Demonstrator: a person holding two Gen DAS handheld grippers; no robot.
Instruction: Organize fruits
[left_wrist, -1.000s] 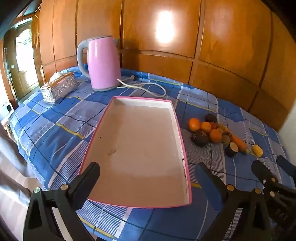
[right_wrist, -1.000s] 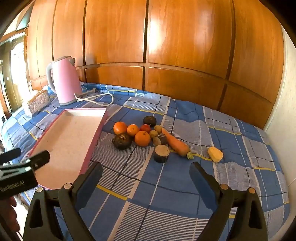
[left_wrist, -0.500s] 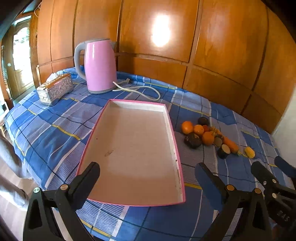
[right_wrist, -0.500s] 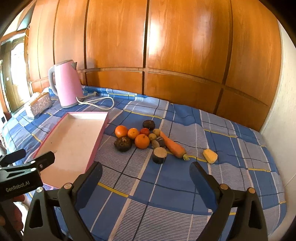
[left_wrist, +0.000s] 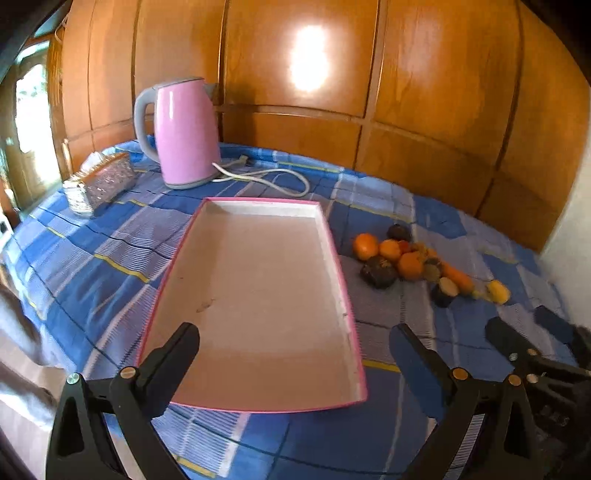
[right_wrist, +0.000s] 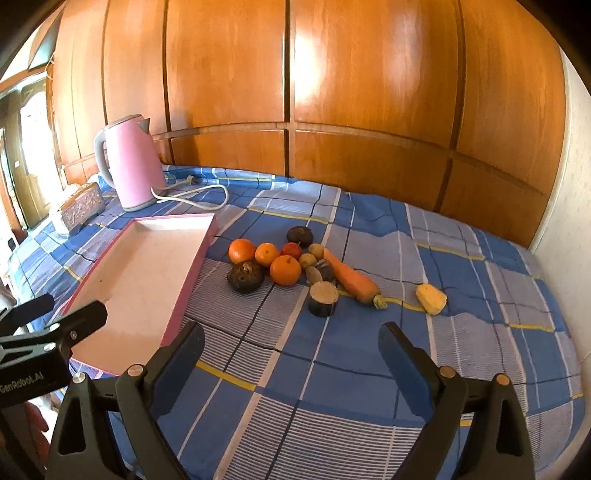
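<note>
Orange, dark and yellow produce lies in a loose cluster on the blue plaid-clothed counter (right_wrist: 369, 369), toward its right half: three round oranges (right_wrist: 284, 270), one small red fruit (right_wrist: 291, 250), a dark wrinkled round fruit (right_wrist: 245, 277), a second dark round fruit (right_wrist: 300, 236) behind them, small yellow-green fruits (right_wrist: 307, 260), a long orange carrot (right_wrist: 351, 277), a dark cut stub with pale face (right_wrist: 323, 298), and a yellow chunk (right_wrist: 430, 299) lying apart, nearer the right edge.

Pink-rimmed rectangular tray with pale floor (left_wrist: 343, 295), just left of the cluster, holds nothing.

Left claw (left_wrist: 295, 354), jaws spread wide, hovers over the tray's near end, gripping nothing. Right claw (right_wrist: 291, 350), jaws likewise spread, hovers above the cloth near the front edge, short of the cluster.

Pink electric kettle (left_wrist: 183, 133) with white cord (left_wrist: 273, 177) at the far left corner; silver embossed box (left_wrist: 101, 181) beside it.
</note>
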